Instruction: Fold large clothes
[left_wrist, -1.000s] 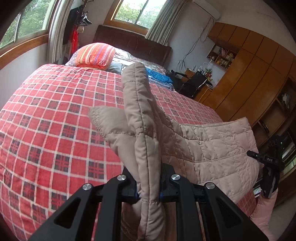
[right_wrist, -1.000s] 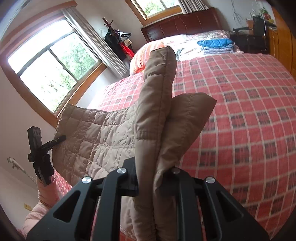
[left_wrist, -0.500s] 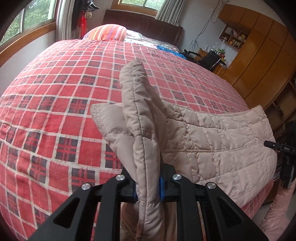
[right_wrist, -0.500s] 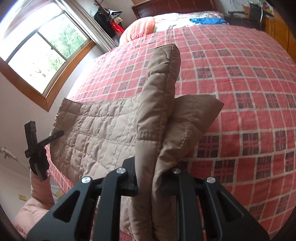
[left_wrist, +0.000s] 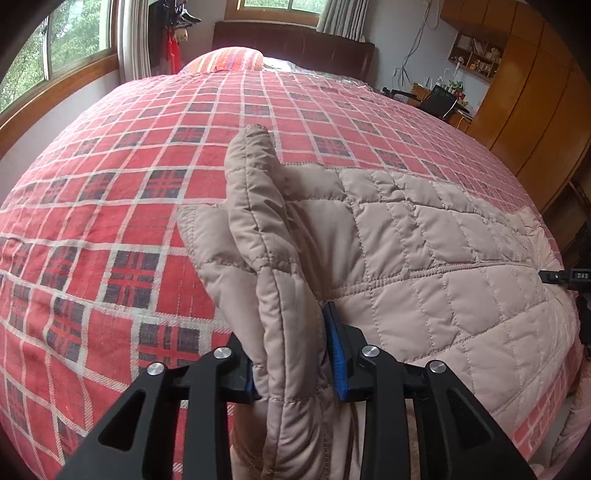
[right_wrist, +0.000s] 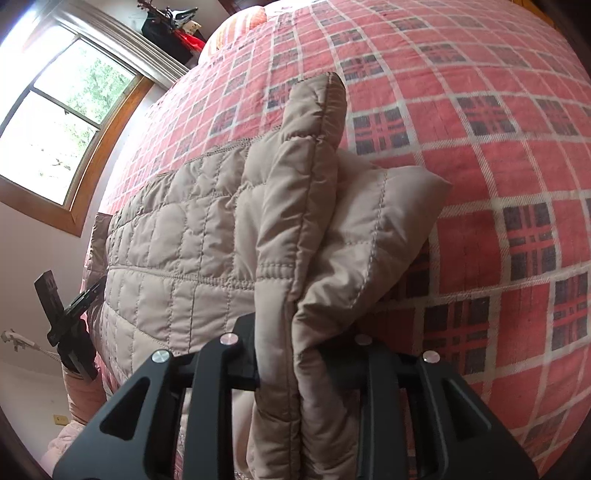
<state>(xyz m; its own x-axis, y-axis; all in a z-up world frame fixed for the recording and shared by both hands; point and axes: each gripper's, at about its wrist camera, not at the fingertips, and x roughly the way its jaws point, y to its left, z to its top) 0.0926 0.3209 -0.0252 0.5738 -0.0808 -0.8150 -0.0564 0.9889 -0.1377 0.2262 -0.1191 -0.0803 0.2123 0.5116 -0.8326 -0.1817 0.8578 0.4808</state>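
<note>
A: Quilted beige jacket (left_wrist: 424, 251) is seen spread over the near edge of the bed's red plaid bedspread (left_wrist: 147, 184), filling the lower right of the left wrist view and the lower left of the right wrist view.

B: Grip state to be noted.

A: Left gripper (left_wrist: 295, 362) is closed on a thick fold of the jacket's edge; cloth is pinched between the blue pads and stands up past the jaws toward frame centre. Right gripper (right_wrist: 306, 354) is likewise clamped on a bunched edge, with a padded flap rising above it and a second flap spilling to the right.

B: Relation governing the coming move?

A: The jacket's long axis is judged to run between the two grippers, parallel to the bed's near edge. Its body lies to the right of the left gripper and to the left of the right one. Each far gripper is glimpsed at the frame margin: right edge in the left view, lower left in the right view.

B: Nearer hand?

A: Neither can be favoured; the held ends are about equally placed. Open bedspread lies ahead, toward the upper frame, so a forward lay-down or fold is likely called for.

B: Sleeves?

A: Not distinguishable.
</note>
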